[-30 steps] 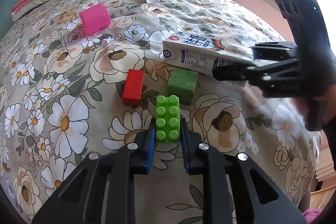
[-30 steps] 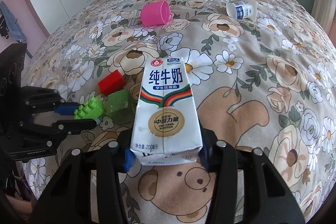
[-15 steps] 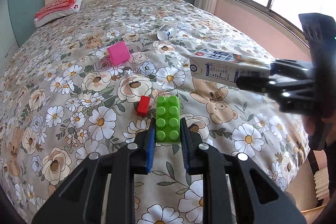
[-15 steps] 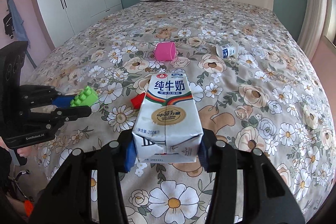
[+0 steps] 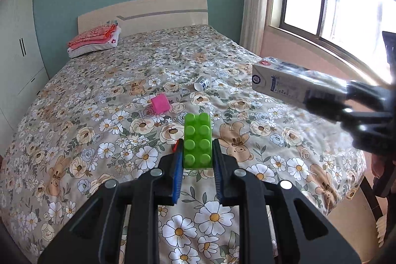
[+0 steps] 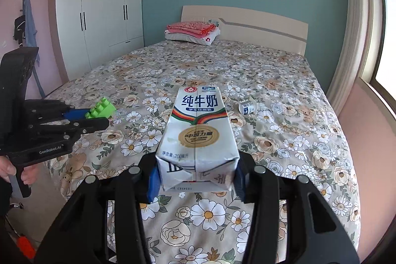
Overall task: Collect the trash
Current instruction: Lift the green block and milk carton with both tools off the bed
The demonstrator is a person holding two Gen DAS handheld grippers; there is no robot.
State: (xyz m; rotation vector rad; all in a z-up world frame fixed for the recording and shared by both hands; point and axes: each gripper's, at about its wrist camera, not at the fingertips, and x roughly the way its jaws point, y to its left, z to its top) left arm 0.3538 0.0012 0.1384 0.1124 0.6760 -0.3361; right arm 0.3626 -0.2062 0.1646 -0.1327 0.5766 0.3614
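Held above the floral bed [image 5: 74, 140], the right gripper [image 6: 195, 180] clamps a light, crushable milk carton [image 6: 198, 137] by its base while the left gripper [image 5: 198, 165] pinches a rigid green brick [image 5: 198, 140].

Floral bed [image 5: 74, 140] — pink cup [image 5: 160, 104], small bottle [image 5: 203, 83], folded bedding [image 5: 94, 41].

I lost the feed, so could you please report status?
Left gripper shut on green building block. Right gripper shut on milk carton. Pink cup, small bottle on bed. Nothing obstructing.
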